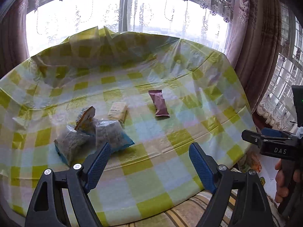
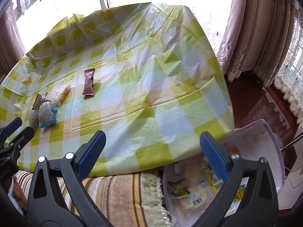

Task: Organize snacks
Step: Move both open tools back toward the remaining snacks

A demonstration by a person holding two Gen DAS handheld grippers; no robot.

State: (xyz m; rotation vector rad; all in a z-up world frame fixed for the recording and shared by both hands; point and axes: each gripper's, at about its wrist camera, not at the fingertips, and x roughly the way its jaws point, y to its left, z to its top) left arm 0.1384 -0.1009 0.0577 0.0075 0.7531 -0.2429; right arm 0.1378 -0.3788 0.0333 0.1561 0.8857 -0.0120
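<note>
Curtains [image 1: 253, 43] and lace sheers hang across the bright windows behind the table [image 2: 132, 87], whose green, yellow and white checked plastic cloth is creased and rucked up along the far edge. A striped cushion [image 2: 121, 194] lies against the near edge. Beside it, below the table's right corner, stands a pale bin [image 2: 272, 151] already holding several yellow and green snack packets.

On the cloth, two clear bags with blue ends [image 1: 106, 136] lie together at the left, a small orange-edged packet [image 1: 86, 116] propped on them. A cream packet [image 1: 117, 111] sits just behind the bags, and a maroon bar [image 1: 159, 104] lies apart to its right, flat, with open cloth all round it.

The left gripper [image 1: 149, 162] hangs over the near cloth with jaws wide and nothing between them, its left finger overlapping the nearer bag in view. The right gripper [image 2: 153, 155] is likewise spread wide and empty, spanning the table's edge and the bin. A hand [image 1: 284, 181] grips its handle.
</note>
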